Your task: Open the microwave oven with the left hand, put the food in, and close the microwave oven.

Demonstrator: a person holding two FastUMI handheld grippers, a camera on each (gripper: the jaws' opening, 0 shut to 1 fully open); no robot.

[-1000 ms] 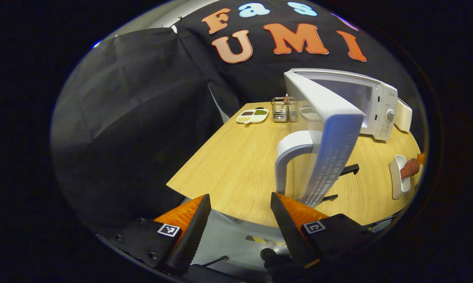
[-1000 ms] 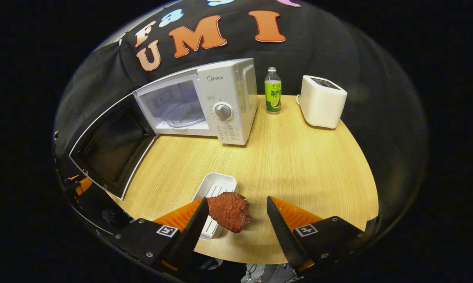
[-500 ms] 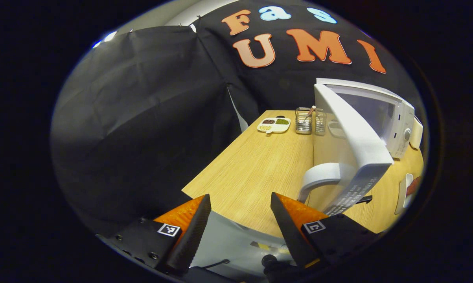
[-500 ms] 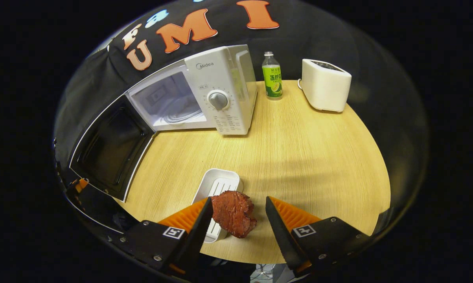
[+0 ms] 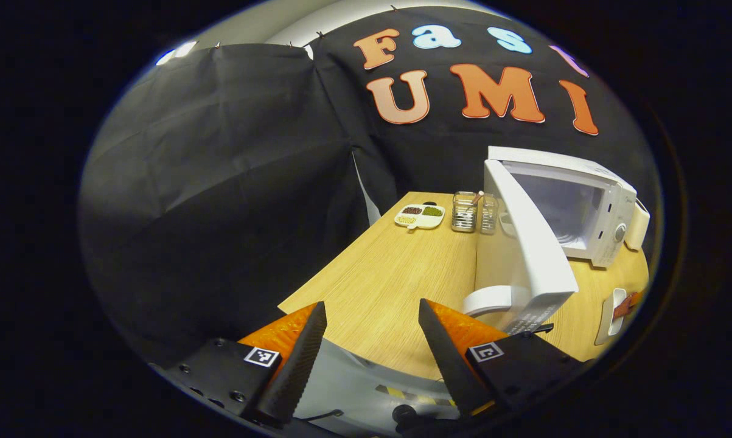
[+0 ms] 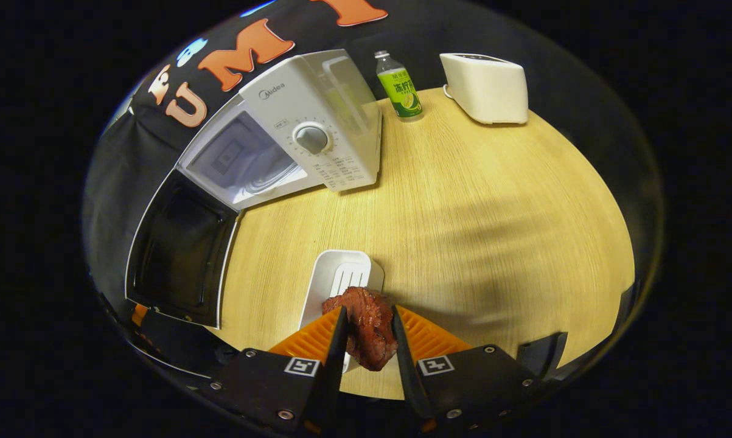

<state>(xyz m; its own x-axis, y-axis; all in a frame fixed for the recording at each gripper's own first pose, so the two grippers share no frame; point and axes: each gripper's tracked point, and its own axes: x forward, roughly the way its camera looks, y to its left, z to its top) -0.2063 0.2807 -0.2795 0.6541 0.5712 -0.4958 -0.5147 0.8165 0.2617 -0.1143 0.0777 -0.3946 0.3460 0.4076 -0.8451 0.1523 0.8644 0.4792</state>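
The white microwave (image 6: 317, 131) stands at the back left of the wooden table (image 6: 475, 219). Its door (image 6: 180, 249) hangs wide open, so the cavity (image 6: 238, 161) with its glass turntable shows. A reddish-brown slab of meat (image 6: 366, 316) sits over the near end of a small white dish (image 6: 341, 277), and my right gripper (image 6: 367, 333) is shut on it. In the left gripper view the open door (image 5: 533, 255) is edge-on, with its handle (image 5: 487, 301) just right of my left gripper (image 5: 369, 340). That gripper is open, holds nothing, and hangs off the table's near edge.
A green-labelled bottle (image 6: 399, 88) and a white toaster (image 6: 484, 85) stand at the back right. Left of the microwave are a divided seasoning dish (image 5: 420, 216) and a wire holder (image 5: 466, 212). Black cloth walls close in behind and to the left.
My right gripper's fingers have come together onto the meat, and that view has tipped downward. The left gripper has drawn back from the door handle and stays open.
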